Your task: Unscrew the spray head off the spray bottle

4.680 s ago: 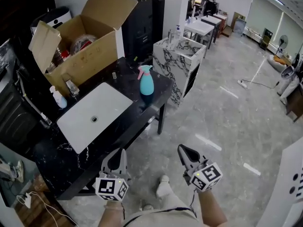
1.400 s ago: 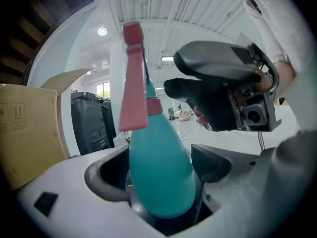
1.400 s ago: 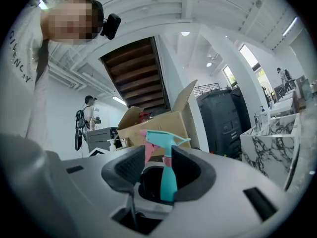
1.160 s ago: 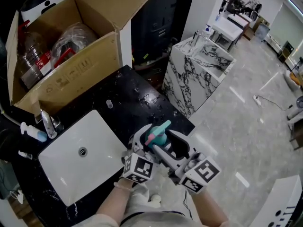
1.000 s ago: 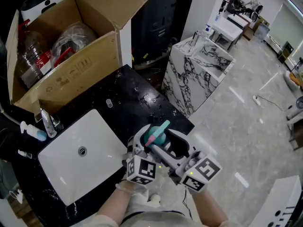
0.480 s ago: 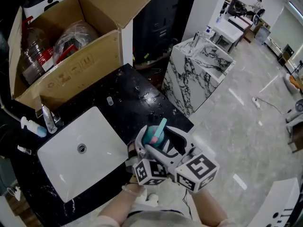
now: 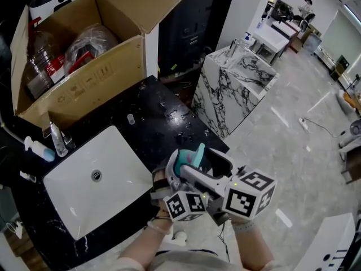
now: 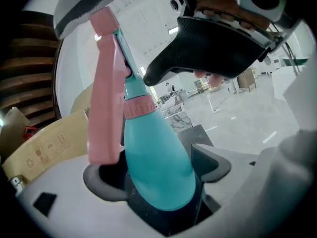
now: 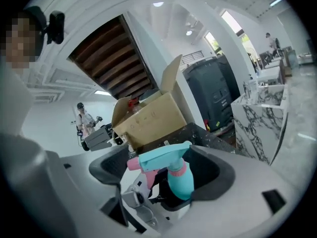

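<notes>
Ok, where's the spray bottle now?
The bottle is low centre in head view, right of the sink, body clamped in the left gripper, spray head between the just-opened jaws of the right gripper.

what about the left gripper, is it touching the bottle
Touching. The left gripper view shows the left gripper with its jaws clamped on the teal body of the spray bottle.

Left tool (image 8: 157,182) seemingly grips bottle (image 8: 148,143); right tool's (image 9: 166,175) jaws just opened around it.

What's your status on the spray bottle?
Left tool clamped on spray bottle. Right tool just opening, jaws wide around spray head, not gripping. Head still on bottle. Nothing in the way.
</notes>
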The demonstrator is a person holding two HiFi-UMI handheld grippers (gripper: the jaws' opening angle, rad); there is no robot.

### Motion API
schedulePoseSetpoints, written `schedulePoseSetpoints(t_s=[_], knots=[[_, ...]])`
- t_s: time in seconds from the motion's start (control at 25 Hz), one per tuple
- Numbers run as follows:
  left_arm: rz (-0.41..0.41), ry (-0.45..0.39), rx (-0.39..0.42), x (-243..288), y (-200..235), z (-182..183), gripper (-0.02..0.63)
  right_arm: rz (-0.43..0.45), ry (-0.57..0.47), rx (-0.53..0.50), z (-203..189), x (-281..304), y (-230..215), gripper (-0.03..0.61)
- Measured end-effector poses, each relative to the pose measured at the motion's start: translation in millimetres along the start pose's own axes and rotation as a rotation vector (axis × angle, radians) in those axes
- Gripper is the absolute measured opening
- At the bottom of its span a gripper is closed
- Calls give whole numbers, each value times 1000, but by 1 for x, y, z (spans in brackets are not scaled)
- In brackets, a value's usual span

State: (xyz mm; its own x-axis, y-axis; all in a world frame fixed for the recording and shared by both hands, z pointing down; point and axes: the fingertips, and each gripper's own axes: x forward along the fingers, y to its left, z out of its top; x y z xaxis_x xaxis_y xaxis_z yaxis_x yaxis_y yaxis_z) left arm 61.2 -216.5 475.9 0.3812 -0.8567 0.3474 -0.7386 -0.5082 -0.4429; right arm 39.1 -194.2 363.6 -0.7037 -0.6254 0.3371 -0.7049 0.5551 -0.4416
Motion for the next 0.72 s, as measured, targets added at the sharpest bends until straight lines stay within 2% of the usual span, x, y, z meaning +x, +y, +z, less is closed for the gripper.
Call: schedulePoseSetpoints(t_s=[0.08,0.24,0.6,0.68,0.72], knots=[[13,6,31,0,-1,1,388,10,9,49,-5,-2,-5,402],[14,-2,57,-1,-1,1,388,64,55,84,-7,-5,-5,362],[-8,-17,26,-3,0,1,388,101,127,25,-8,-3,-2,351],[-25,-18,0,-2,2,-1,387,116,141,-23,-8,-1,2,335],[-34,-18,-16,-2,3,-2,387,121,145,-52,-8,-1,4,301]])
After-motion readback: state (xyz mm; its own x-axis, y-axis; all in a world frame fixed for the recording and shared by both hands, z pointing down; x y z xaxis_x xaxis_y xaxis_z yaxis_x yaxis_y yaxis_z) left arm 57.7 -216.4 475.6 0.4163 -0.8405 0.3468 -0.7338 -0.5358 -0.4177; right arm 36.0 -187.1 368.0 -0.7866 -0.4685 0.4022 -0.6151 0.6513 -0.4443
